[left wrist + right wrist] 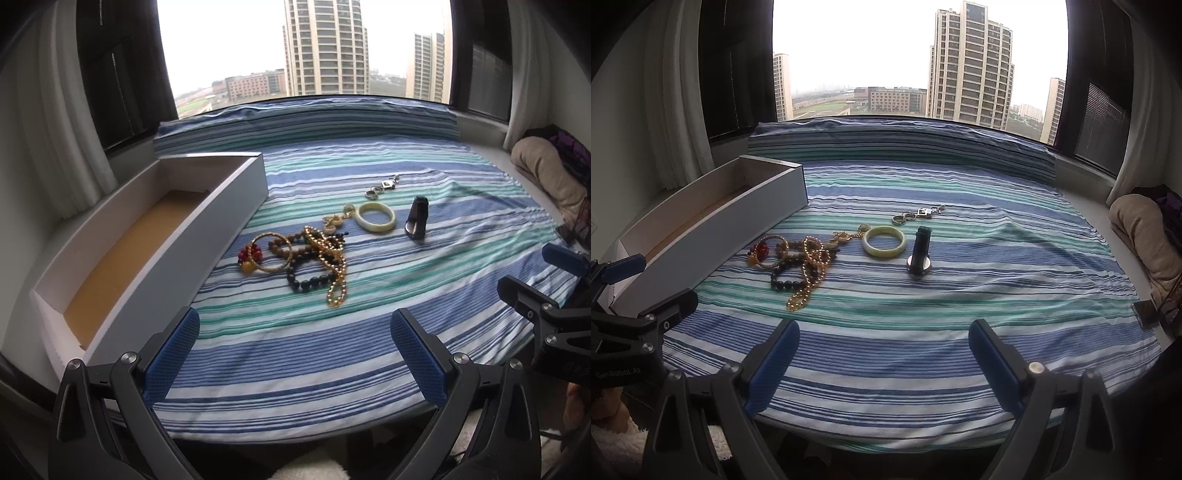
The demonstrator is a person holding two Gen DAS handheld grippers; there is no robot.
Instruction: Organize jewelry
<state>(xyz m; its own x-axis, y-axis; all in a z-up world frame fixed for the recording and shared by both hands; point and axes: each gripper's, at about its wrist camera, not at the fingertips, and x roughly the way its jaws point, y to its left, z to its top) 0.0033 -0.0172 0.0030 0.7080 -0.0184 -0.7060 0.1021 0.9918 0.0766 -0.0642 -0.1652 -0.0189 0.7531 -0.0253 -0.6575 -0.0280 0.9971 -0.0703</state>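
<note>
A tangle of jewelry lies mid-cloth: a gold bead chain (334,266) (807,277), a black bead bracelet (308,282) (786,282), a brown bead bracelet (282,249), a gold bangle (271,254) with red beads (245,253) (762,250). Beyond sit a pale jade bangle (375,217) (884,242), a dark watch (417,218) (919,251) and small rings with a charm (380,187) (918,215). A long white box (207,221) (713,230) with a tan floor stands open at left. My left gripper (295,354) and right gripper (884,362) hover open at the near edge, holding nothing.
A blue, green and white striped cloth (406,295) (960,295) covers the window ledge. A rolled beige cloth (550,177) (1145,236) lies at the right end. Curtains hang on both sides; the window behind shows tall buildings.
</note>
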